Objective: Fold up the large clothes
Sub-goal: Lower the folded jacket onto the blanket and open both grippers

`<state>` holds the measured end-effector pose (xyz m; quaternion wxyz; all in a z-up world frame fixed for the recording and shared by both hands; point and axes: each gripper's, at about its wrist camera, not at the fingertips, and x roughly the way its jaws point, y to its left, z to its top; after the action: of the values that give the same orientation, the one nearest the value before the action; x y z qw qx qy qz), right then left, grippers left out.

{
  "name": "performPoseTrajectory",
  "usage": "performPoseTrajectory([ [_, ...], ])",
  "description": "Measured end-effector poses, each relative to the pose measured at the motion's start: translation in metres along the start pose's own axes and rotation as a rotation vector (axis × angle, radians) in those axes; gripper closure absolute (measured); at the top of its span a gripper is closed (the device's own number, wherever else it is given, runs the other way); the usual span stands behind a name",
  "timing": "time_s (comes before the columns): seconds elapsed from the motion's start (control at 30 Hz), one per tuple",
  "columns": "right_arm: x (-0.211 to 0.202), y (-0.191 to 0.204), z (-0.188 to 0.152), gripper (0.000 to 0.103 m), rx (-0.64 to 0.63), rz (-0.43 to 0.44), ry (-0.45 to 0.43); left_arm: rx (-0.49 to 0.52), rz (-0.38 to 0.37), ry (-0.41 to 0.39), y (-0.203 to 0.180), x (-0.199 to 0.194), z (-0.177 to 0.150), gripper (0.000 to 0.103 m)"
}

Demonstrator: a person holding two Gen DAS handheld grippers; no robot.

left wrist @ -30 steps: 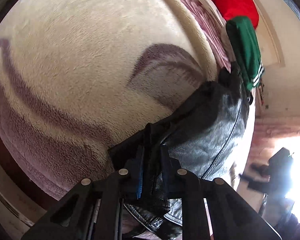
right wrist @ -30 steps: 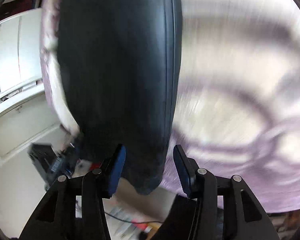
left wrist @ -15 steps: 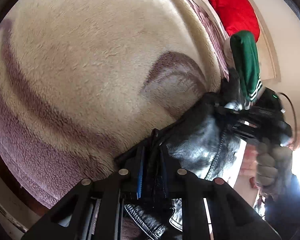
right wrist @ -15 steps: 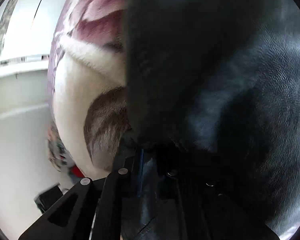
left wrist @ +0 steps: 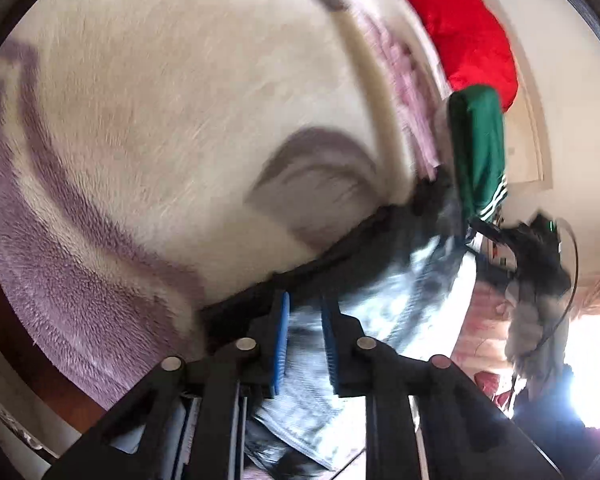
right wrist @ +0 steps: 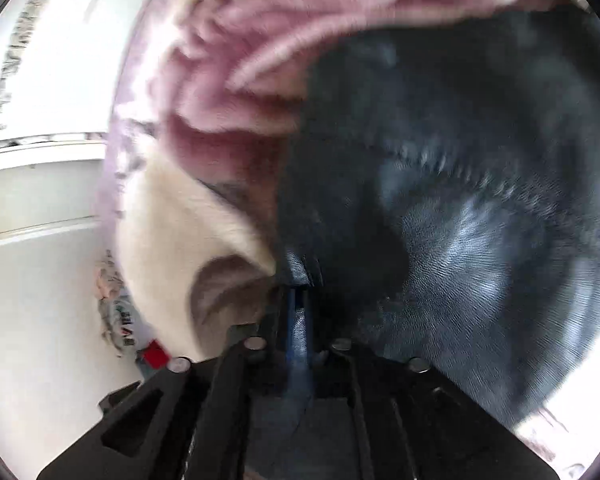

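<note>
A black leather jacket (left wrist: 404, 280) lies along the edge of a cream and purple plush blanket (left wrist: 180, 120). My left gripper (left wrist: 305, 308) has its blue pads slightly apart with the jacket's shiny edge between them. My right gripper (right wrist: 298, 292) is shut on a fold of the jacket (right wrist: 480, 208), which fills the right half of the right wrist view. The right gripper and the hand holding it also show in the left wrist view (left wrist: 536, 248), at the jacket's far end.
A red garment (left wrist: 464, 28) and a folded green garment with white stripes (left wrist: 478, 148) lie at the blanket's far edge. A white cabinet (right wrist: 40, 120) stands to the left in the right wrist view. Bright window light glares at the lower right.
My left gripper's pads have parted from a tight pinch on the jacket. My right gripper closed on the jacket's other end and still holds it. Both views are blurred with motion.
</note>
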<state>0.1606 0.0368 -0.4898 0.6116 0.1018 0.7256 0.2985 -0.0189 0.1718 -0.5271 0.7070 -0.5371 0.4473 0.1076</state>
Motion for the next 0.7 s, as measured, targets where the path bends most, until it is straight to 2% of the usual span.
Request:
performPoseTrajectory([
  [0.03, -0.023, -0.007, -0.005, 0.042, 0.023, -0.006, -0.047, 0.005, -0.003, -0.008, -0.007, -0.004, -0.001, 0.057],
  [0.07, -0.042, -0.016, -0.008, 0.036, 0.054, -0.022, -0.085, 0.013, -0.008, -0.021, -0.014, -0.009, -0.002, 0.034],
  [0.1, -0.069, -0.045, -0.016, 0.034, 0.066, -0.042, -0.103, 0.014, -0.011, -0.042, -0.020, -0.014, -0.004, 0.030],
  [0.17, -0.083, -0.055, -0.005, 0.034, 0.044, -0.069, -0.107, 0.009, -0.022, -0.069, -0.029, -0.016, -0.007, 0.030],
  [0.2, -0.085, -0.052, 0.005, 0.034, 0.004, -0.122, -0.104, 0.012, -0.007, -0.077, -0.034, -0.014, -0.008, 0.030],
  [0.27, -0.092, -0.055, 0.035, 0.034, -0.059, -0.176, -0.087, 0.021, 0.037, -0.105, -0.040, -0.005, -0.011, 0.030],
  [0.33, -0.087, -0.048, 0.060, 0.034, -0.090, -0.189, -0.056, 0.021, 0.094, -0.116, -0.039, 0.011, -0.015, 0.030],
  [0.4, -0.060, -0.045, 0.085, 0.034, -0.048, -0.268, -0.003, 0.027, 0.177, -0.124, -0.040, 0.028, -0.022, 0.030],
  [0.47, -0.034, -0.034, 0.102, 0.034, -0.029, -0.298, 0.058, 0.053, 0.235, -0.117, -0.040, 0.045, -0.026, 0.030],
  [0.53, -0.013, -0.021, 0.104, 0.034, -0.033, -0.344, 0.112, 0.091, 0.272, -0.126, -0.041, 0.052, -0.030, 0.030],
  [0.6, 0.017, -0.010, 0.101, 0.035, -0.098, -0.485, 0.165, 0.134, 0.300, -0.127, -0.043, 0.056, -0.032, 0.030],
  [0.63, 0.027, -0.005, 0.099, 0.052, -0.150, -0.558, 0.136, 0.149, 0.297, -0.127, -0.043, 0.056, -0.032, 0.030],
  [0.67, 0.029, -0.003, 0.098, 0.066, -0.172, -0.592, 0.114, 0.156, 0.293, -0.125, -0.043, 0.056, -0.032, 0.031],
  [0.7, 0.031, -0.004, 0.097, 0.075, -0.167, -0.611, 0.091, 0.159, 0.285, -0.123, -0.042, 0.056, -0.032, 0.031],
])
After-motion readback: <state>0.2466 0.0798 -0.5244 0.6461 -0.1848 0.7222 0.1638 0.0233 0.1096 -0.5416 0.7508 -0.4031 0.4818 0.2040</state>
